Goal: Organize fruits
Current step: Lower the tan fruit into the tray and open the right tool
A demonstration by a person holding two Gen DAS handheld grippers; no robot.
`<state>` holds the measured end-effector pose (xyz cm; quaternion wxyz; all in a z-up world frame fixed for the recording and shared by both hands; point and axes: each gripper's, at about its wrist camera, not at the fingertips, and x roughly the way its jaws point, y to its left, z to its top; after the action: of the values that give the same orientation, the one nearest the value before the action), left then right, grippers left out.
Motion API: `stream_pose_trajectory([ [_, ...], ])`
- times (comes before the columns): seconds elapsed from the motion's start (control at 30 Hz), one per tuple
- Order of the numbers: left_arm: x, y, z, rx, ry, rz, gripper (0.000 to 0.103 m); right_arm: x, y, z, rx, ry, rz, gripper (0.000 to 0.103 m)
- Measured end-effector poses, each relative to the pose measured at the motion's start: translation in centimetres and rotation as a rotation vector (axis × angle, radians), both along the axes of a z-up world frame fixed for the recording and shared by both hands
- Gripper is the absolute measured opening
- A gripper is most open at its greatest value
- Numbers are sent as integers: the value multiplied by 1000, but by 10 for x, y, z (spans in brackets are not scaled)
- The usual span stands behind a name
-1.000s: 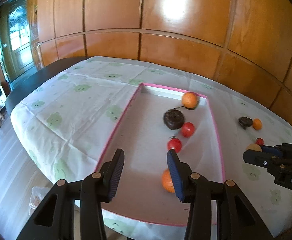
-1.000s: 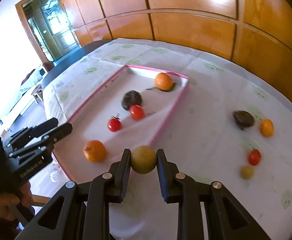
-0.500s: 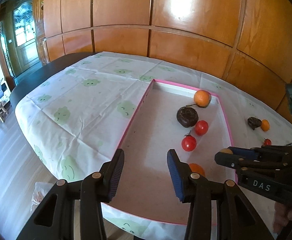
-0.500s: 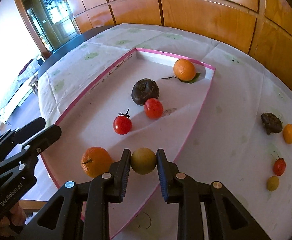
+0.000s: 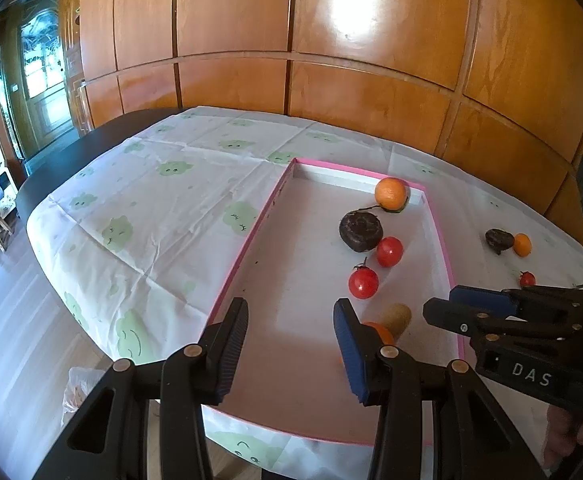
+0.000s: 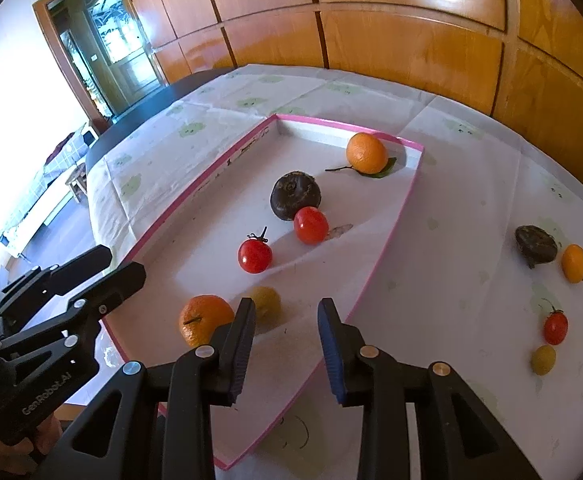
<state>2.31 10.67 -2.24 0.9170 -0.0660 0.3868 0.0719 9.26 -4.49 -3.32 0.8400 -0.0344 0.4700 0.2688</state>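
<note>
A pink-rimmed white tray [image 6: 399,200] [image 5: 247,240] holds two oranges [image 6: 365,153] [image 6: 205,319], a dark round fruit [image 6: 296,195], two red tomatoes [image 6: 310,225] [image 6: 254,255] and a yellow-green fruit [image 6: 267,303] [image 5: 397,316]. My right gripper [image 6: 285,314] is open just above the tray, with the yellow-green fruit lying free by its left finger. My left gripper [image 5: 291,320] is open and empty over the tray's near end.
On the cloth right of the tray lie a dark fruit [image 6: 536,242], a small orange fruit [image 6: 574,263], a small tomato [image 6: 555,327] and a small yellow-green fruit [image 6: 543,359]. Wood-panelled wall behind. The table edge and floor drop off on the left.
My right gripper carried the yellow-green fruit over the tray, opened, and let it go; it now lies in the tray beside the near orange. The left gripper stayed open.
</note>
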Motion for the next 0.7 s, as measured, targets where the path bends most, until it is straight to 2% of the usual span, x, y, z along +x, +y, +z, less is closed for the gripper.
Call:
stream_pose_trajectory([
  [0.4,-3,-15,10,18,-25,-48,47,-17,-50,27,-8,-92,-91,32],
  [0.7,-7,-38,18,72,-53,-117,47,-20,-94,41,-31,-134,-160,32],
])
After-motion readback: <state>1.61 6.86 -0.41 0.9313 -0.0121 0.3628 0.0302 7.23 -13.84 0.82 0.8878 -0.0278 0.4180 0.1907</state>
